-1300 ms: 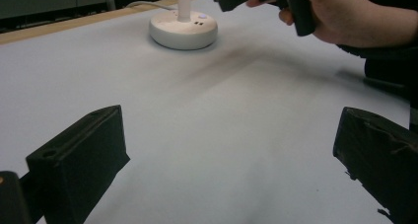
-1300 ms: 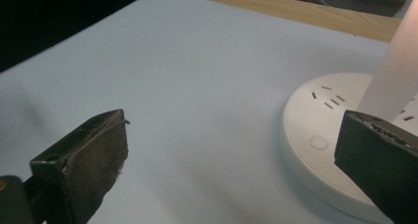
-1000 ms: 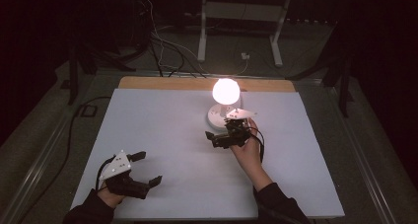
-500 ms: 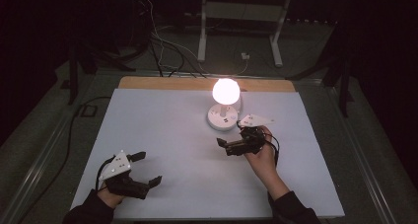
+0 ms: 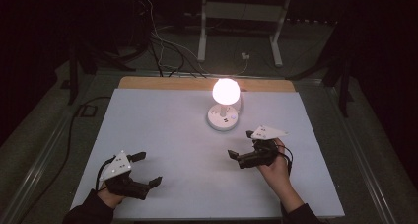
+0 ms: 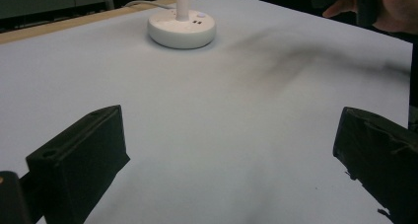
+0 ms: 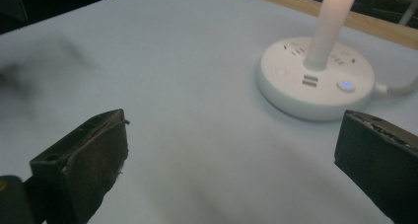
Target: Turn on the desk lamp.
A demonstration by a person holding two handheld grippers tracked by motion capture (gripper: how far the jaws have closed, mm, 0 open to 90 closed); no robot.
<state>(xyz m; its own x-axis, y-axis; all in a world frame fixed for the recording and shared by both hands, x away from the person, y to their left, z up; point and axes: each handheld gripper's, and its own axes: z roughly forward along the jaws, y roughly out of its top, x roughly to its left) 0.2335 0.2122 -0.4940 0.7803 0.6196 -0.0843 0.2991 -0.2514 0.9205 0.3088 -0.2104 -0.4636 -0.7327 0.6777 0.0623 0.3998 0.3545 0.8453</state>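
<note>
Fingers on both grippers are spread wide, nothing between them. Left gripper sits low at the near-left of the worktop, held by the left hand; in the left gripper view its two black fingers stand far apart over bare white surface. Right gripper is at the near-right, gripped by the right hand, grey three-cornered plate on top, fingers pointing left across the worktop. In the right gripper view, fingers equally wide apart, empty, above the sheet.

Lamp stands at the far centre of the worktop, upright, lit. Glowing round bulb on a white stem, round white base flat on the surface. Right gripper view shows the base close up: sockets on the top face, a small blue light lit on a button at the right, a plain round button at the left, white cable leaving the right side. Left gripper view sees the same base farther off, with the right hand at the top-right corner.

Right gripper is near the lamp base but apart from it, on its near-right side; no contact. Left gripper is well apart from the lamp. Shadow smears lie on the sheet in both gripper views. Room around the worktop is dark; cables and a white stand on the floor behind.
</note>
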